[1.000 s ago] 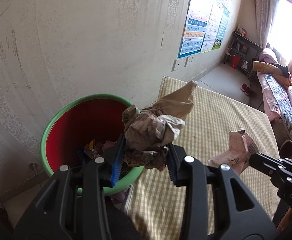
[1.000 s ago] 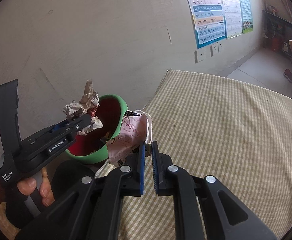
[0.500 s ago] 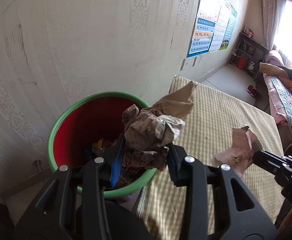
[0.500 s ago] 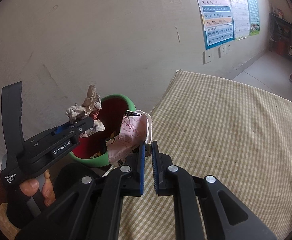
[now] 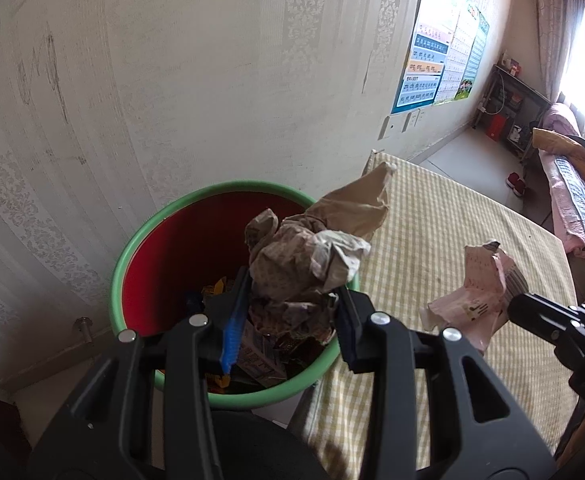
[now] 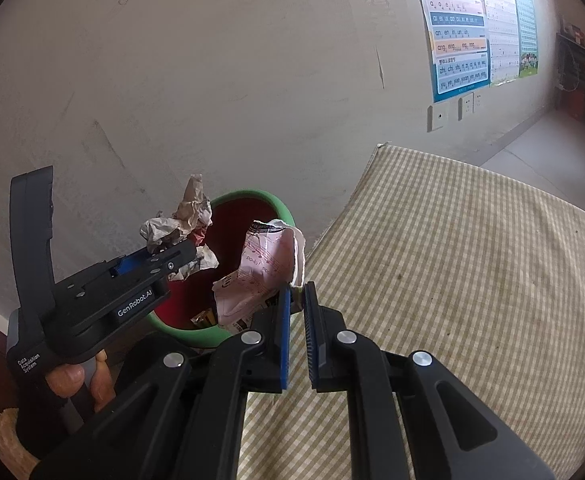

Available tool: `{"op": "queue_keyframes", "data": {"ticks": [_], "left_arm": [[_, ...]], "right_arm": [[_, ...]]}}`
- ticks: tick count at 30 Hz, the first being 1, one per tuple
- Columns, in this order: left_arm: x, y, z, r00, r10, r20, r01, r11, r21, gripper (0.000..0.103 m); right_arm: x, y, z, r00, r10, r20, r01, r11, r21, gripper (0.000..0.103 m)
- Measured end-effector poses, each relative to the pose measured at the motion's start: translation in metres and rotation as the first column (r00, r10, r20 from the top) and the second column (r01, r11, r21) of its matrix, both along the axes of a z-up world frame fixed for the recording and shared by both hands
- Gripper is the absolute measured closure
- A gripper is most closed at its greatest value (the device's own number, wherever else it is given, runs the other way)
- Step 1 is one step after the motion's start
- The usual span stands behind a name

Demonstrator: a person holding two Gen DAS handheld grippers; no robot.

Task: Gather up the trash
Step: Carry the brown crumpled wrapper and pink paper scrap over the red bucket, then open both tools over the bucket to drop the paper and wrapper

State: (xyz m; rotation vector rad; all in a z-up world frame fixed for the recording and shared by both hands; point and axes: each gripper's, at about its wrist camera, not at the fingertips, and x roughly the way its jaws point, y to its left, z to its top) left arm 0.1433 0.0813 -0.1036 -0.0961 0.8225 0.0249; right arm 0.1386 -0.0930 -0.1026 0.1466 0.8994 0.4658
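Through the left wrist camera I'm seeing my left gripper [image 5: 292, 312] pinching a crumpled brown paper wad [image 5: 312, 256] over the green bin [image 5: 140, 240], whose trash-littered inside only this view is showing. Through the right wrist camera my right gripper [image 6: 297, 300] is clamping a pink wrapper [image 6: 264, 268] just beside the bin's rim, at the checkered table [image 6: 452, 264] edge.

Both wrist views face the bin [image 5: 228, 200] closely.

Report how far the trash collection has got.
Done: the green-rimmed bin already holds wrappers. In hand: the left gripper grips a crumpled brown paper wad above the bin's mouth; the right gripper pinches a pink wrapper near the bin's rim. Left: neither piece is released yet. The checkered tabletop shows no other litter in view.
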Motion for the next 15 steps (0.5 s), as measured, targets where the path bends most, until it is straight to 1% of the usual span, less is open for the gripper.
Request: {"op": "queue_keyframes", "data": {"ticks": [8, 15], "left_arm": [[0.012, 0.022, -0.007, 0.999, 0.039, -0.018, -0.039, 0.999, -0.003, 0.066], [0.023, 0.049, -0.015, 0.993, 0.109, -0.038, -0.110, 0.994, -0.018, 0.065]], "right_arm": [[0.017, 0.026, -0.008, 0.999, 0.044, -0.009, -0.044, 0.999, -0.023, 0.095], [0.042, 0.054, -0.017, 0.997, 0.079, -0.014, -0.079, 0.997, -0.027, 0.095]]}}
